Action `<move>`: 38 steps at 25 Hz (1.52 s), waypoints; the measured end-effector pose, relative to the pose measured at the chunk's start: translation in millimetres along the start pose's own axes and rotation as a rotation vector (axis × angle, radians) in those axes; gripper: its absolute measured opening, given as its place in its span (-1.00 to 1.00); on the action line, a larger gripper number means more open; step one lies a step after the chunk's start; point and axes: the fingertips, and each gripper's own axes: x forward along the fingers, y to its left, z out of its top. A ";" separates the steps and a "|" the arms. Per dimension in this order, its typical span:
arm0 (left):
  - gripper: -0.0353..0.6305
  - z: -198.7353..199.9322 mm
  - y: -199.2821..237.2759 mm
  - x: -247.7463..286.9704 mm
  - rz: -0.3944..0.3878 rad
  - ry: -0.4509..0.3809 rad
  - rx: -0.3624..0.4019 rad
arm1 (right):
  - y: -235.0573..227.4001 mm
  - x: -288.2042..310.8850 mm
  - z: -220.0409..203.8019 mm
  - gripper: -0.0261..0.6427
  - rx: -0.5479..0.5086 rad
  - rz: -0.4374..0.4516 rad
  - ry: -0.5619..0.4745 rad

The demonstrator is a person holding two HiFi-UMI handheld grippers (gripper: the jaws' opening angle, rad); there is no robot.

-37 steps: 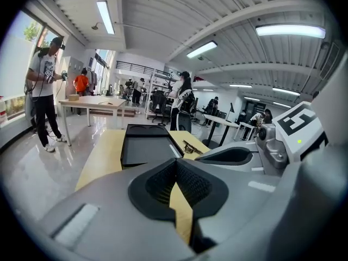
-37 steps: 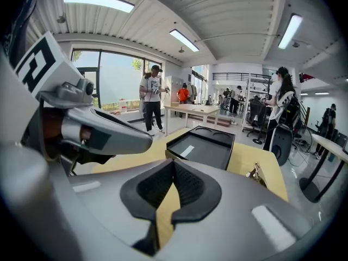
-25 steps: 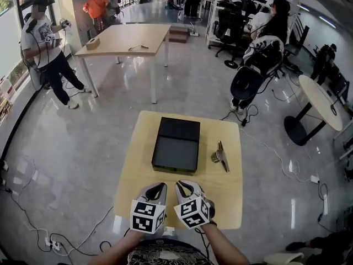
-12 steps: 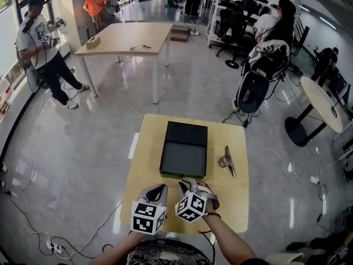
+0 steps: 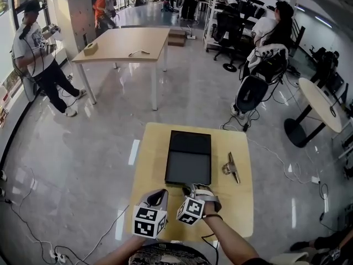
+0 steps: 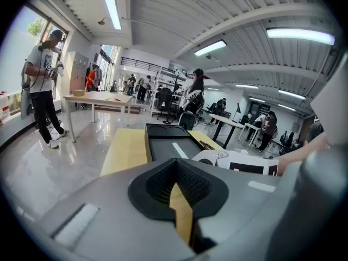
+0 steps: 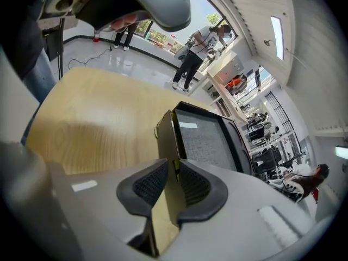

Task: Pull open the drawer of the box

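A flat black box point(image 5: 188, 158) lies on a small yellow table point(image 5: 151, 164), its front face point(image 7: 166, 137) turned toward me. My right gripper point(image 5: 192, 190) is rolled on its side with its tips point(image 7: 173, 165) right at that front face. Its jaws stand almost together, and I cannot make out anything pinched between them. A small loop point(image 7: 157, 130) shows at the front face's lower edge, away from the tips. My left gripper point(image 5: 156, 199) hovers shut and empty point(image 6: 175, 170) over the table's near edge, left of the right one and short of the box.
A metal clip point(image 5: 230, 167) lies on the table right of the box. Glossy floor surrounds the table, with cables at the left and right. A larger table point(image 5: 124, 43), office chairs point(image 5: 248, 93) and several people stand farther back.
My right gripper has moved forward from the table's near edge up to the box's front face. The left gripper has stayed near the edge. My head view has shifted, so the table sits lower in it.
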 end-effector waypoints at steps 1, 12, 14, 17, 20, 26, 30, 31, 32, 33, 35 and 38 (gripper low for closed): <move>-0.85 10.3 -0.9 -3.0 -0.001 0.002 0.000 | -7.0 -4.7 1.2 -0.72 -0.010 0.004 0.011; -0.85 17.7 -33.2 -35.4 0.009 -0.004 0.003 | 1.7 -40.1 -18.8 -0.77 -0.128 -0.066 0.099; -0.85 9.7 -30.8 -26.2 0.011 -0.013 0.006 | 5.2 -26.3 -24.2 -0.77 -0.131 -0.080 0.086; -0.85 -12.1 -25.6 -26.3 0.015 -0.018 0.004 | 25.3 -15.1 -22.9 -0.78 -0.123 -0.067 0.065; -0.85 -22.8 -49.3 -41.1 0.020 -0.016 -0.001 | 41.4 -34.9 -33.0 -0.78 -0.133 -0.051 0.065; -0.85 -26.5 -96.7 -65.0 0.046 -0.022 -0.012 | 50.3 -75.0 -55.3 -0.79 -0.138 -0.015 0.066; -0.85 -72.5 -140.0 -83.4 0.077 -0.029 -0.027 | 98.5 -99.9 -89.5 -0.80 -0.138 -0.008 0.061; -0.85 -92.5 -157.0 -83.3 0.083 -0.029 -0.030 | 116.2 -103.9 -106.4 -0.80 -0.136 -0.004 0.058; -0.85 -106.8 -169.6 -82.3 0.087 -0.027 -0.033 | 128.4 -106.6 -118.6 -0.80 -0.134 0.001 0.055; -0.85 -111.2 -175.4 -81.1 0.090 -0.024 -0.035 | 131.8 -108.1 -123.2 -0.80 -0.133 0.008 0.050; -0.85 -91.9 -168.7 -75.4 0.093 -0.021 -0.032 | 112.1 -106.6 -113.4 -0.80 -0.133 0.018 0.040; -0.85 -75.0 -162.2 -69.1 0.099 -0.023 -0.029 | 96.2 -103.2 -105.9 -0.80 -0.132 0.027 0.033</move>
